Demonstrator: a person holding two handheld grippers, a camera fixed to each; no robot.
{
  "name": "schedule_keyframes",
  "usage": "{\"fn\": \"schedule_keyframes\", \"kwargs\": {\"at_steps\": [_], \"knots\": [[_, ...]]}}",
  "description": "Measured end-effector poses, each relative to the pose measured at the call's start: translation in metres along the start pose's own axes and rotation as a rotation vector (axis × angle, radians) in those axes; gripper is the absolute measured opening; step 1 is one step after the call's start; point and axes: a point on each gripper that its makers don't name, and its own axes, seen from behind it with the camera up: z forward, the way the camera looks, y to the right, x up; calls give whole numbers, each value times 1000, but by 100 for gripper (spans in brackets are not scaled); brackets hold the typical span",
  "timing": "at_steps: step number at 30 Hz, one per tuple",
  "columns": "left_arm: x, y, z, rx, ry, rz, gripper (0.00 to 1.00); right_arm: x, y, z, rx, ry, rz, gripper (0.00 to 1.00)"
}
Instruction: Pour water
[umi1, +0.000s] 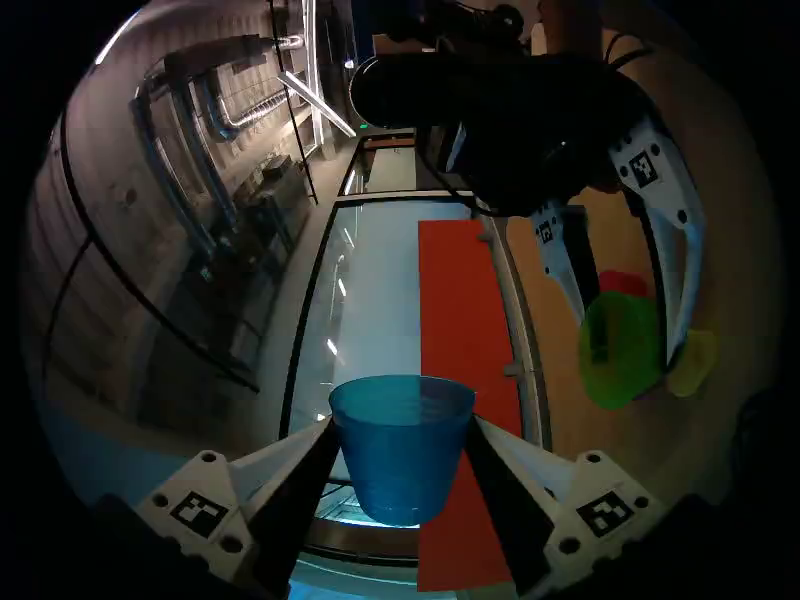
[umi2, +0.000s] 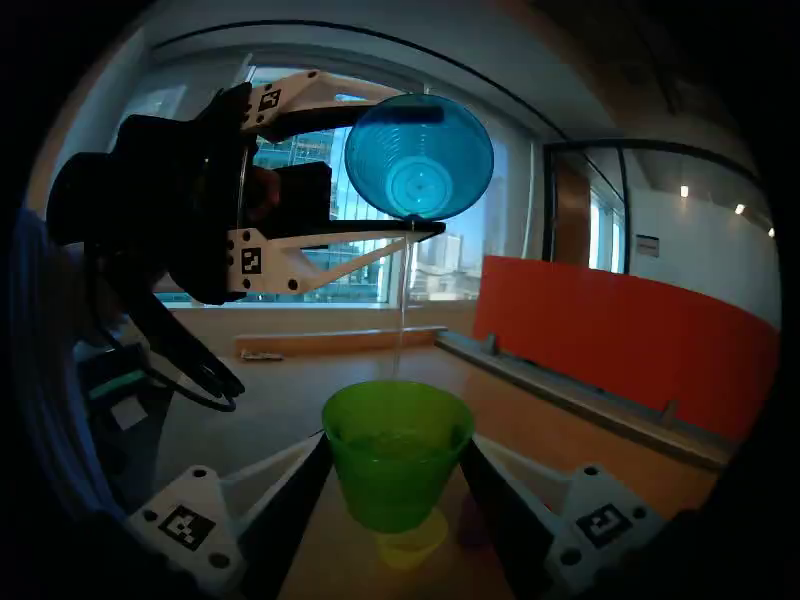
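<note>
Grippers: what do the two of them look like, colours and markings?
Both the left gripper and right gripper have white fingers with black inner pads and a square black-and-white marker on each. The left one's body is black, with black cables hanging from it.

Orange panel (umi2: 640, 330), window (umi2: 455, 255), wooden table (umi2: 280, 400)

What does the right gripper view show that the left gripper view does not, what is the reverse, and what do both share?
Right gripper view: a thin water stream falling from the blue cup into the green cup; the blue cup's open mouth. Left gripper view: the blue cup's outer wall; pipes. Both: both cups, the left gripper shut on the blue one, the right gripper on the green one, the orange panel.
</note>
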Motion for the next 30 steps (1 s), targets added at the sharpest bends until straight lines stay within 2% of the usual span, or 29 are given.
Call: {"fn": "schedule_keyframes", "kwargs": {"at_steps": [8,12,18,23,30], "knots": [[-2,-5,1,4,-1,-4,84,1,-1,0,-3,5,2,89],[-5,-6,2,1,-5,-47,84,2,-1,0,-2,7,4,89],[-13,0,3,-13,-22,-204,85,3,-2,1,-6,10,4,89],[-20,1,5,-7,-32,-342,84,4,-1,0,-12,16,4,89],[-26,9,7,-14,-35,-579,84,8,-2,-2,-16,29,7,89]]}}
